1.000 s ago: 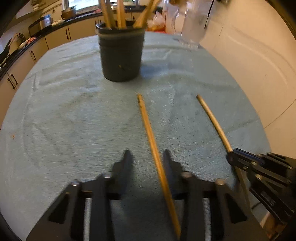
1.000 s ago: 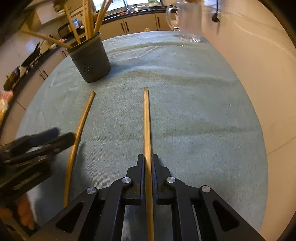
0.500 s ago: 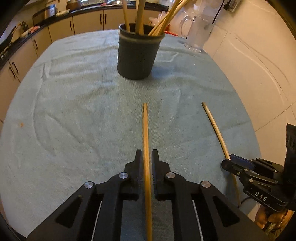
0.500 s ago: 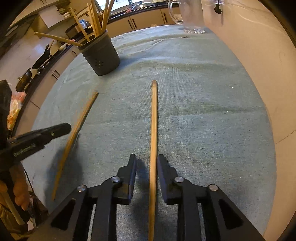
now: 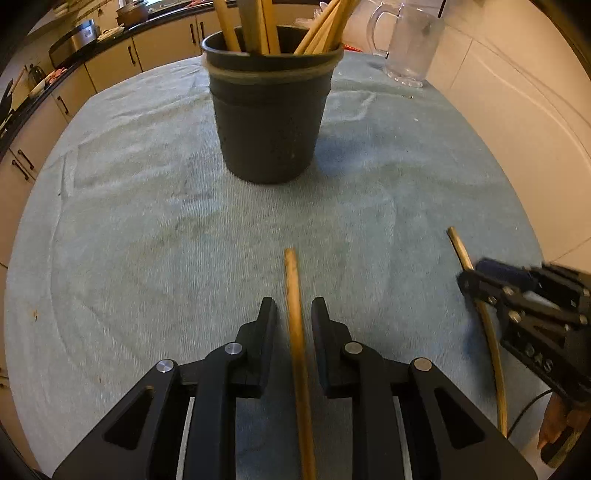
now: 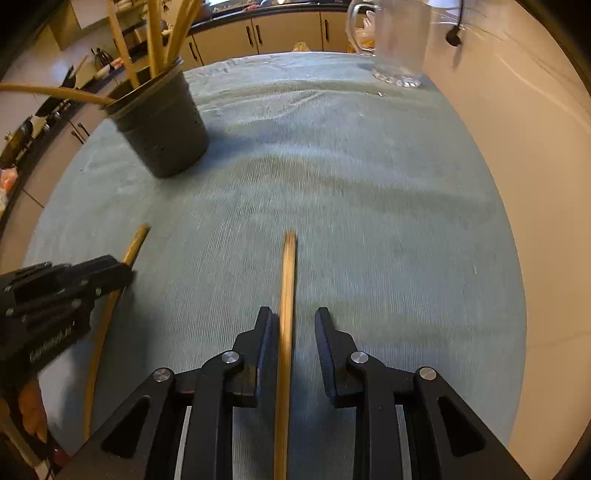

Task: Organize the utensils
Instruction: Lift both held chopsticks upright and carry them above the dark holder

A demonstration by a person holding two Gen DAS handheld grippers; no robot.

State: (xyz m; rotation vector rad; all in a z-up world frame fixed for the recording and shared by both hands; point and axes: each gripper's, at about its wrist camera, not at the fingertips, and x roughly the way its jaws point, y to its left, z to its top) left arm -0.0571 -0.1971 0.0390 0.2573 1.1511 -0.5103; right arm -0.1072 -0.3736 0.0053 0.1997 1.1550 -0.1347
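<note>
Dim, warm indoor light, soft shadows, slight motion blur (strong fisheye edge-bending).

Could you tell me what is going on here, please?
A person is tidying wooden sticks into the black cup with two handheld grippers. The left gripper straddles one stick and the right gripper another, both open. Both sticks point toward the cup across the towel.

Surface [image 5: 155,229] covered by blue-green towel, lightly wrinkled. Clear glass mug [image 5: 410,40] upright at far right corner, handle facing left. Cream cabinets [image 6: 288,35] with dark handles along background under dark countertop. Pale wall [image 6: 524,122] right of surface.
</note>
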